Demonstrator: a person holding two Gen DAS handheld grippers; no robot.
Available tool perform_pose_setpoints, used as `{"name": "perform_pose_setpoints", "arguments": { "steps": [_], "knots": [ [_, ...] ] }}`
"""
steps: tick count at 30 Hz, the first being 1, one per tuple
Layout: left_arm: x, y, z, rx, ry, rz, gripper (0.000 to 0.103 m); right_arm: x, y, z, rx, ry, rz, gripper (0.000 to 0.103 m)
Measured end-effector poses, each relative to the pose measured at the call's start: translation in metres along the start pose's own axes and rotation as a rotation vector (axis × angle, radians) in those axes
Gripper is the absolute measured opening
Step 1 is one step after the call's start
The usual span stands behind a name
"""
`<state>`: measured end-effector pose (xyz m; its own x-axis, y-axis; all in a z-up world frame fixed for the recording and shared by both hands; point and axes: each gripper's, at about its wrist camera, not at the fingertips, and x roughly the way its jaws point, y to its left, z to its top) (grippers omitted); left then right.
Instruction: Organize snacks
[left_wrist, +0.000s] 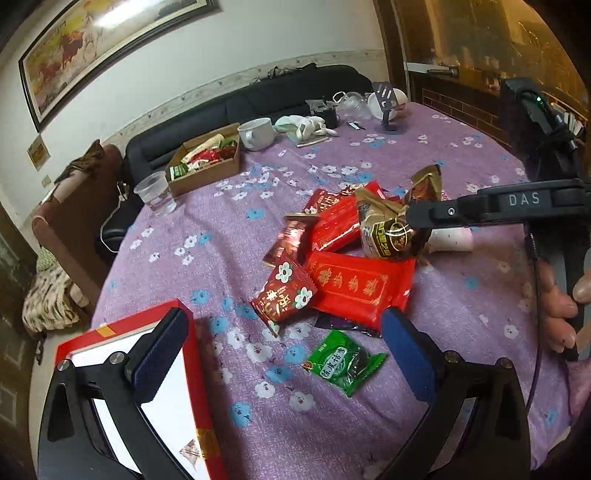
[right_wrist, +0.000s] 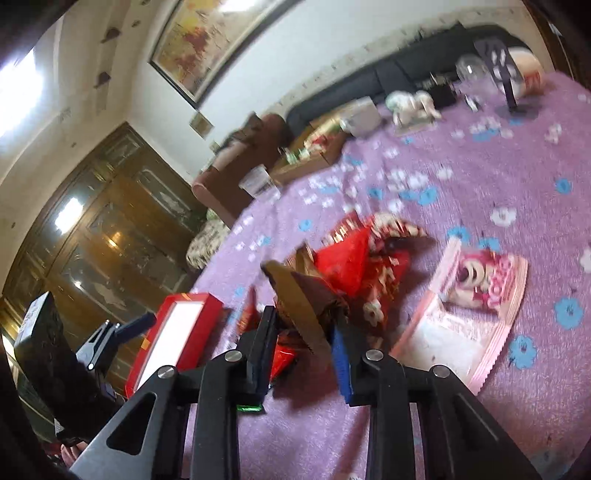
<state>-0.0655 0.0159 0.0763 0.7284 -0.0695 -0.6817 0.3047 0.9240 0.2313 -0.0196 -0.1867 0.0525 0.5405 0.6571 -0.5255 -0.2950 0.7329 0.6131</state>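
A pile of snack packets lies on the purple flowered tablecloth (left_wrist: 369, 155): a large red packet (left_wrist: 360, 288), a small red flowered packet (left_wrist: 284, 293), a green packet (left_wrist: 343, 362) and others. My right gripper (left_wrist: 417, 221) comes in from the right and is shut on a gold-brown packet (left_wrist: 388, 229), held just above the pile; it also shows in the right wrist view (right_wrist: 301, 314) between my right gripper's pads (right_wrist: 303, 332). My left gripper (left_wrist: 284, 358) is open and empty above the table near the green packet. A red box (left_wrist: 192, 373) with a white inside lies at the lower left.
A brown cardboard box (left_wrist: 207, 158) with snacks stands at the back left, with a clear plastic cup (left_wrist: 155, 192) and a white mug (left_wrist: 256, 133) beside it. A pink packet (right_wrist: 476, 295) lies right of the pile. Clutter and a phone stand (left_wrist: 388, 107) sit at the far edge.
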Motion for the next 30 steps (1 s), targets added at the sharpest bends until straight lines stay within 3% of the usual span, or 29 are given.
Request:
{"name": "perform_pose_setpoints", "arguments": {
  "steps": [2,6,8,13,19,22,30],
  "knots": [
    [-0.001,-0.001,-0.005,0.024,0.003,0.001,0.103,-0.001,-0.002,0.003,0.029,0.008,0.012,0.032],
    [-0.002,-0.001,-0.009,0.049,0.009,0.002,0.103,0.004,-0.002,0.004,0.028,0.014,0.011,0.048],
    [0.000,0.003,-0.010,0.043,0.023,-0.010,0.103,0.012,-0.001,0.001,0.019,0.029,-0.013,0.049],
    [0.008,0.009,-0.010,0.033,0.069,-0.033,0.103,0.031,-0.008,-0.004,0.040,0.067,-0.042,0.049],
    [0.007,-0.002,-0.008,0.010,0.086,-0.094,0.103,0.030,-0.006,-0.002,0.031,0.017,-0.020,0.034],
    [0.018,-0.008,-0.004,-0.064,0.159,-0.127,0.103,0.019,-0.001,0.001,0.019,-0.037,-0.031,0.034],
    [0.056,-0.006,0.011,-0.406,0.377,-0.222,0.103,-0.027,-0.021,0.013,0.135,-0.217,-0.017,0.034]
  ]
}}
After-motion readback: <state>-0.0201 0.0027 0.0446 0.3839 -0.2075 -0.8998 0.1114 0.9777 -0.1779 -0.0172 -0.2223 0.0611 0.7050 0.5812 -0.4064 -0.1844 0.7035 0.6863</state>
